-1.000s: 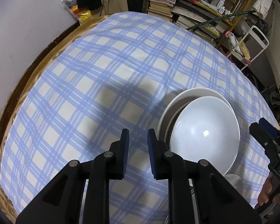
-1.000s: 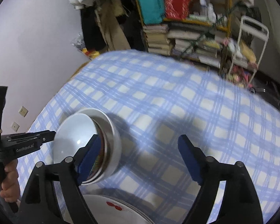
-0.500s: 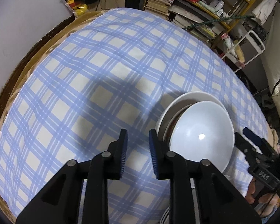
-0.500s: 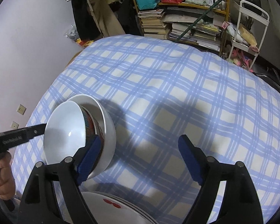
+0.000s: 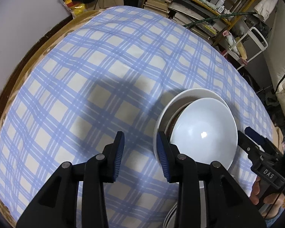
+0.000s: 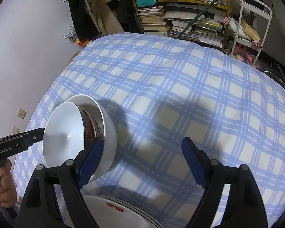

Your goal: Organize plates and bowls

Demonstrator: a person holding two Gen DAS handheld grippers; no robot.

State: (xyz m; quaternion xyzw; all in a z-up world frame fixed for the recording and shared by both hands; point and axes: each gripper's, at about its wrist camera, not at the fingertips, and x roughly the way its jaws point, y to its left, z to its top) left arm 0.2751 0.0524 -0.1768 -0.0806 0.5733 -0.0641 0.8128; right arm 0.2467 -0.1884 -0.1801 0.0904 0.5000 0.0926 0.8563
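A stack of nested bowls (image 5: 201,133) sits on the blue checked tablecloth (image 5: 104,76). A plain white bowl (image 6: 64,133) lies on top, a red and teal patterned bowl (image 6: 89,127) under it, and a larger white bowl (image 6: 109,131) outside. My left gripper (image 5: 140,155) hovers just left of the stack. Its jaws are opening, and only cloth shows between them. Its right pad (image 5: 162,157) stands by the outer bowl's rim. My right gripper (image 6: 142,161) is open wide to the right of the stack and holds nothing. Stacked white plates (image 6: 119,209) with a red mark lie at the near edge.
The round table's brown rim (image 5: 19,72) shows at the left, near a pale wall. Behind the table stand a shelf of books (image 6: 180,24), hanging clothes (image 6: 89,11) and a white cart (image 6: 252,19). A hand (image 6: 3,186) holds the left gripper's handle.
The left gripper's jaws have spread wider apart beside the bowl stack. The bowls have not moved. The right gripper's jaws stay equally wide.
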